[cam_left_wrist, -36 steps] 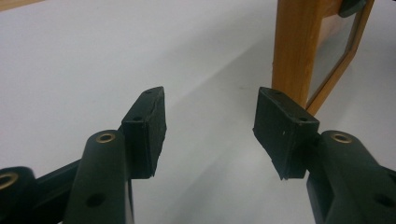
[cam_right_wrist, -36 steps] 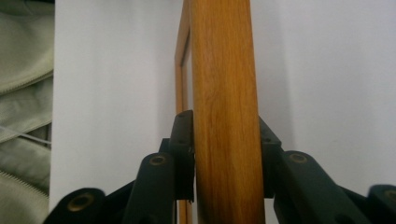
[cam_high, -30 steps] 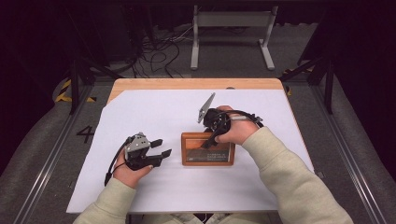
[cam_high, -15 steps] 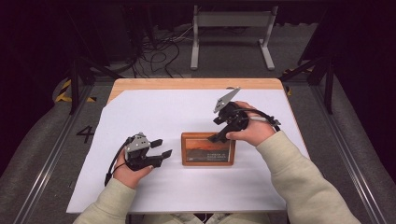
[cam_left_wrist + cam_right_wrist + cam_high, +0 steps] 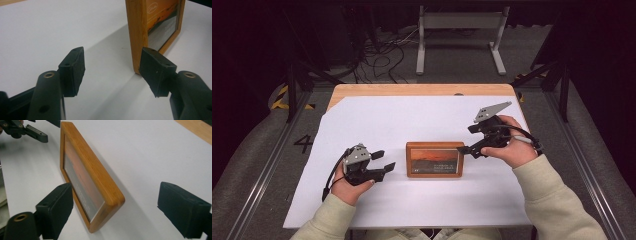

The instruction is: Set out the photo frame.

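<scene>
Wooden picture frame (image 5: 435,159) lies flat between both tongs, touching neither. Left tongs (image 5: 383,160) and right tongs (image 5: 468,139) gape wide on the white bench (image 5: 412,117).

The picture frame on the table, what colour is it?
The picture frame is warm orange-brown wood around an orange-toned picture, clearest in the right gripper view.

Wooden frame (image 5: 95,182) — between parted claw (image 5: 115,215)

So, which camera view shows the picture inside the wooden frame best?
The high view: the wooden frame faces the camera, orange picture whole. The right gripper view shows it slanted, from one end; the left gripper view shows an edge and a strip.
</scene>
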Motion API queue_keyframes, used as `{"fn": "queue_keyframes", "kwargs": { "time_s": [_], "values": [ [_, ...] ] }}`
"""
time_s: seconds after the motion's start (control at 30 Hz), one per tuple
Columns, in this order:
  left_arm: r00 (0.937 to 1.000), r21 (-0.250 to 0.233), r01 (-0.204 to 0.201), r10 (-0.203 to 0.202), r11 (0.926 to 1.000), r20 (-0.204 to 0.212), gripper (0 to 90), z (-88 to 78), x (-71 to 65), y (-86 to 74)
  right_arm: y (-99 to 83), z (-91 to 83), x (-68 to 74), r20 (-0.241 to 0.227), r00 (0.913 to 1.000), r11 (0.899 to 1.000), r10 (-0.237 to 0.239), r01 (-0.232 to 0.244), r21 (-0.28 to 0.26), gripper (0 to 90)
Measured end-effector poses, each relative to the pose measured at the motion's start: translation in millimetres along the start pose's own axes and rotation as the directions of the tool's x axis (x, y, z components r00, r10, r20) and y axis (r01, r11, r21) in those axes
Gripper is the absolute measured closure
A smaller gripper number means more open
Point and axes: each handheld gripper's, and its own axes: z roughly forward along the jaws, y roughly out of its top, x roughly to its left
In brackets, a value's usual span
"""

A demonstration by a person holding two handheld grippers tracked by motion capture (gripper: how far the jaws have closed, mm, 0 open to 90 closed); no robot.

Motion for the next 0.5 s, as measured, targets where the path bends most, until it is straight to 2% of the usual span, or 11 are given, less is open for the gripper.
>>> {"fn": "queue_keyframes", "kwargs": {
  "time_s": [0.23,0.3,0.33,0.4,0.47,0.5],
  "values": [
    [0.9999,0.004,0.014,-0.014,0.9999,0.009,33.9,-5.2,-1.2,-2.8,-19.8,-15.3,-2.0,-0.003,0.9989,0.998,0.046,-0.046,-0.048,7.5],
    [0.9999,0.002,0.007,-0.007,1.0,0.011,33.8,-6.3,0.0,-3.2,-27.1,-20.2,-2.8,0.018,0.9982,0.996,0.058,-0.057,-0.075,5.1],
    [0.9996,0.005,0.018,-0.018,0.9998,0.02,33.9,-6.7,-0.5,-3.9,-30.3,-22.0,-3.2,0.022,0.9978,0.994,0.063,-0.06,-0.087,4.9],
    [0.9997,0.001,0.017,-0.017,0.9999,0.015,33.8,-7.0,0.1,-4.4,-33.5,-23.8,-3.8,0.023,0.9973,0.993,0.07,-0.068,-0.098,4.4],
    [0.9997,0.004,0.019,-0.019,0.9998,0.015,33.7,-8.2,1.3,-5.8,-41.5,-26.9,-4.8,0.036,0.9951,0.988,0.092,-0.086,-0.128,4.0],
    [0.9997,0.002,0.024,-0.024,0.9997,0.009,33.6,-9.3,2.4,-6.7,-50.0,-28.1,-4.6,0.043,0.9925,0.982,0.114,-0.106,-0.155,4.0]
  ]
}}
